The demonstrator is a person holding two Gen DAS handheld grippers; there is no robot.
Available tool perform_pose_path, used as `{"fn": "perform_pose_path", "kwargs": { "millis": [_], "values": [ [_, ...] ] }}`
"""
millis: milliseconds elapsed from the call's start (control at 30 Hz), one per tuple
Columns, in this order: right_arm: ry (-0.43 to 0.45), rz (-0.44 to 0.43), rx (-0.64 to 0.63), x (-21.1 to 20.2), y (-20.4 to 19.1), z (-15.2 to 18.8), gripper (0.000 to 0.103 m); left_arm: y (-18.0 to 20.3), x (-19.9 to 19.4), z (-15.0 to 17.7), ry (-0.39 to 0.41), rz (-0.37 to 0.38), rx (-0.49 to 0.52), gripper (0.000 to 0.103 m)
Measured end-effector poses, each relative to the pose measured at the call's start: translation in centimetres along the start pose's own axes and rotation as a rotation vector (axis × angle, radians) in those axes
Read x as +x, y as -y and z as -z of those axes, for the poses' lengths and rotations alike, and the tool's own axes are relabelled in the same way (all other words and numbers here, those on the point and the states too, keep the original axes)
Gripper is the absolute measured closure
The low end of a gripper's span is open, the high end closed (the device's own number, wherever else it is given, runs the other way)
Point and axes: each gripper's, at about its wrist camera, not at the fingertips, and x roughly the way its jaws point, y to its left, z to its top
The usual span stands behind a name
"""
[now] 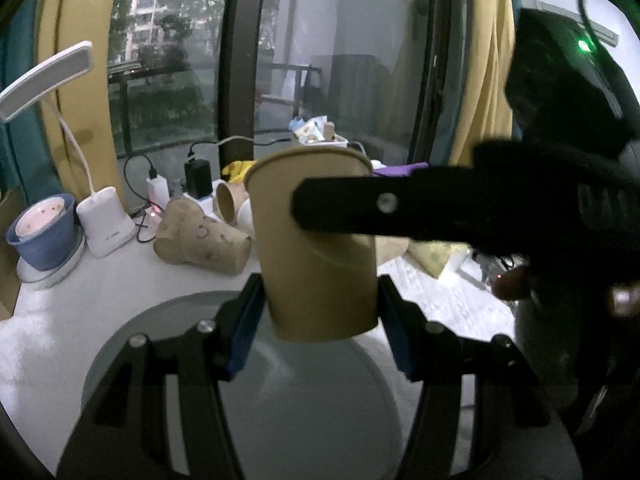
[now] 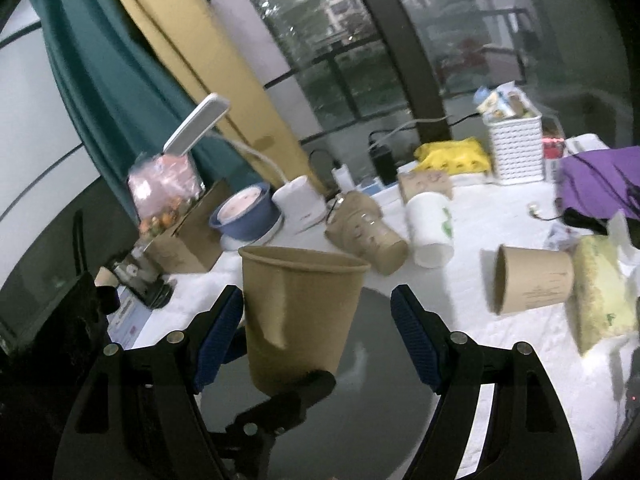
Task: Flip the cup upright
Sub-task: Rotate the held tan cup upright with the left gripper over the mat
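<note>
Table under a white cloth (image 1: 100, 280), cluttered along the window side. On its near part lies a grey round tray (image 1: 160, 332), which looks like the work spot. A white desk lamp (image 1: 44, 76) stands at the back. Spare cups lie tipped on the cloth: a plain brown one (image 2: 532, 284), a white one (image 2: 432, 224) and a patterned one (image 2: 368, 236). The task's brown paper cup (image 1: 316, 264) is over the tray, mouth up and near vertical; cannot tell whether its base rests on the tray or hangs just above. The left gripper (image 1: 320, 292) has it low on the wall, blue pads against both sides, a low hold that keeps the rim free. The right gripper (image 2: 316, 296) straddles the upper wall with its jaws wide: one pad is close to the cup and the other well clear, so it carries nothing. Judged: the flip is all but done, with setting down and letting go remaining.
</note>
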Motion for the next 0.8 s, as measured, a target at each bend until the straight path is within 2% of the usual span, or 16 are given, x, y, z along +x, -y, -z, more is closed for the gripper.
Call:
{"fn": "perform_pose_path", "kwargs": {
  "millis": [100, 433, 500, 600, 733, 800],
  "values": [
    [-0.035, -0.008, -0.020, 1.0, -0.8, 0.0, 0.024, -0.3, -0.5, 0.7, 0.006, 0.014, -0.014, 0.045],
    [-0.077, -0.021, 0.013, 3.6, -4.1, 1.4, 0.024, -2.8, -4.4, 2.7, 0.065, 0.096, 0.070, 0.045],
    [-0.085, -0.020, 0.034, 4.2, -4.8, 1.6, 0.028, -3.7, -5.0, 3.1, 0.069, 0.112, 0.082, 0.045],
    [-0.100, -0.023, 0.051, 5.0, -6.0, 1.8, 0.036, -4.9, -5.6, 3.6, 0.056, 0.139, 0.079, 0.045],
    [-0.131, -0.023, 0.068, 6.3, -6.6, 2.3, 0.036, -5.9, -5.9, 4.4, 0.032, 0.143, 0.084, 0.044],
    [-0.143, -0.018, 0.068, 7.0, -6.6, 2.7, 0.037, -6.1, -5.5, 4.9, -0.003, 0.150, 0.081, 0.041]
  ]
}}
